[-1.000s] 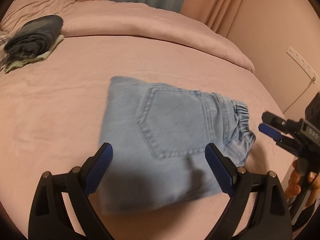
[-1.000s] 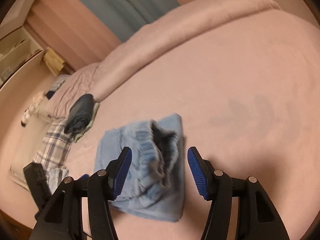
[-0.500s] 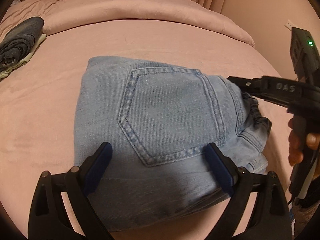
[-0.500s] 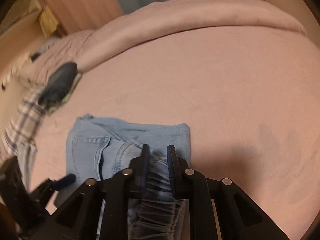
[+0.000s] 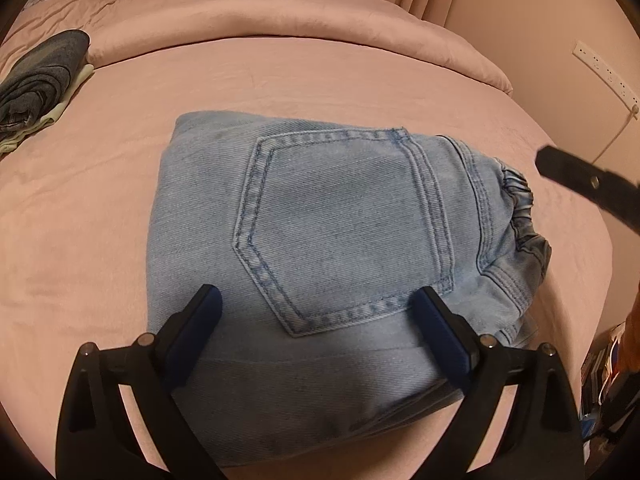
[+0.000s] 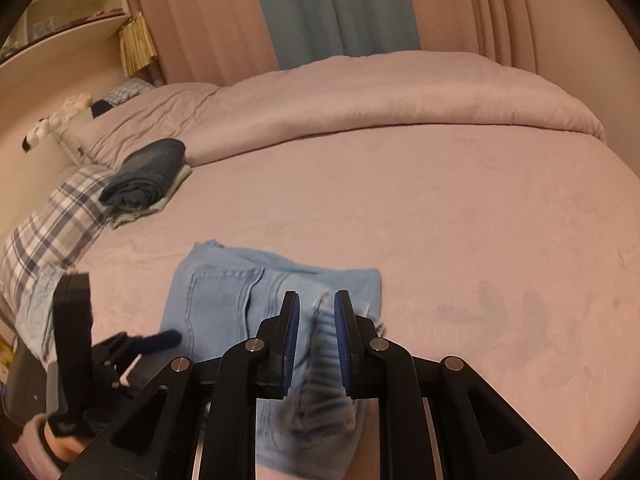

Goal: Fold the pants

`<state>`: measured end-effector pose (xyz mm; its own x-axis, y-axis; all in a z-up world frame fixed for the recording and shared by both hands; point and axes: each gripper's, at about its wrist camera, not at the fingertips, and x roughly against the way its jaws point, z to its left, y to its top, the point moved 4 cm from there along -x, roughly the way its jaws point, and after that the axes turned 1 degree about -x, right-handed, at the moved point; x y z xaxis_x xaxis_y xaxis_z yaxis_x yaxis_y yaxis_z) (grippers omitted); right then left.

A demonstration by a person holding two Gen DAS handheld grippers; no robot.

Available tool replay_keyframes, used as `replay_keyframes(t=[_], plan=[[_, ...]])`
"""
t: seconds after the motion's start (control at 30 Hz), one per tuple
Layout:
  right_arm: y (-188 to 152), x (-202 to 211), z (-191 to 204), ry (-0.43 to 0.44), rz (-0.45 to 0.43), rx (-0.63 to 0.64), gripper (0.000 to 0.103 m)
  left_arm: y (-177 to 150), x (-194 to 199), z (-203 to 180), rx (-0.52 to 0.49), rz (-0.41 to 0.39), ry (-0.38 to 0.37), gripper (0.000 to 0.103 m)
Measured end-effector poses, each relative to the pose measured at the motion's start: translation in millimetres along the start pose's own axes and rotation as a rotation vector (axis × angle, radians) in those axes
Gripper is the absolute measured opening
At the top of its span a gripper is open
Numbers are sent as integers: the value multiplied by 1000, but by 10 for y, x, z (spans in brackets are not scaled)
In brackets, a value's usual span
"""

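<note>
Light-blue jeans lie folded into a compact block on the pink bed, back pocket up, elastic waistband at the right. My left gripper is open, its blue pads straddling the block's near edge just above the denim. My right gripper has its jaws drawn close with a narrow gap, and blurred denim shows below them. In the left wrist view the right gripper hangs blurred just right of the waistband, apart from it, and no fabric rises with it.
A stack of dark folded clothes sits at the bed's far left, by a plaid pillow. A rolled pink duvet lines the far side. A power strip hangs on the right wall.
My left gripper sank closer over the pants and then held still. My right gripper closed at the waistband, then drew away to the right. The pants stayed in place.
</note>
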<state>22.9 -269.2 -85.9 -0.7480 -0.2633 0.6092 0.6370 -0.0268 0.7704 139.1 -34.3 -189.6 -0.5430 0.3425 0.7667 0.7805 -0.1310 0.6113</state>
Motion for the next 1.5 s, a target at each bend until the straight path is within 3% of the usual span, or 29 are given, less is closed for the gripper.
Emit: replay_keyframes(t=[0.4, 0.8, 0.97, 1.13, 1.5], plan=[[-374, -150, 89, -3, 73, 22, 17, 2, -3, 0, -5, 5, 2, 97], [-552, -229, 65, -46, 60, 57, 17, 22, -22, -5, -18, 36, 17, 98], [-590, -221, -23, -2, 46, 18, 17, 141, 76, -49, 6, 42, 49, 97], [-616, -207, -107, 45, 33, -12, 17, 350, 124, -241, -31, 1, 16, 97], [-634, -204, -179, 85, 35, -40, 17, 665, -416, -248, 85, 143, -17, 100]])
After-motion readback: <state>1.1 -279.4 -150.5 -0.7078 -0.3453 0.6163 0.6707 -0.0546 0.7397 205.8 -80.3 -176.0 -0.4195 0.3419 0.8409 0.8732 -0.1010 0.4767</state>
